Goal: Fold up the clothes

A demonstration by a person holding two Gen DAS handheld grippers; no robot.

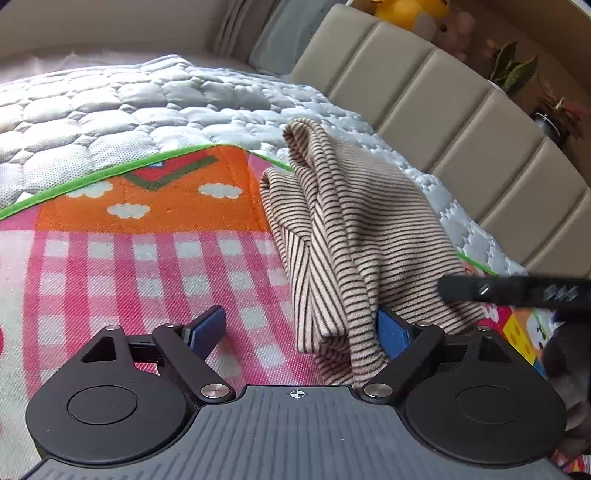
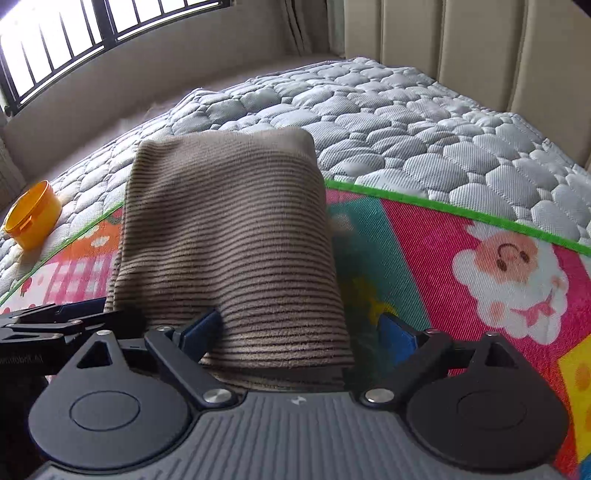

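A beige garment with thin dark stripes [image 1: 343,236] lies bunched and folded on a colourful play mat [image 1: 129,251] on a bed. My left gripper [image 1: 299,328] is open; the garment's near end lies between its blue fingers, against the right finger [image 1: 391,332]. My right gripper [image 2: 303,332] is open too, and the folded garment [image 2: 229,236] lies between its blue fingers, touching the left finger [image 2: 203,330]. The other gripper shows as a black bar at the right of the left wrist view [image 1: 509,291] and at the left of the right wrist view [image 2: 48,321].
The mat [image 2: 461,266] lies on a grey quilted mattress [image 2: 406,140]. A padded beige headboard [image 1: 443,110] runs along the right. An orange cup [image 2: 33,216] sits on the mattress at the left. A barred window [image 2: 74,40] is behind. Plush toys [image 1: 417,14] and plants [image 1: 513,70] stand behind the headboard.
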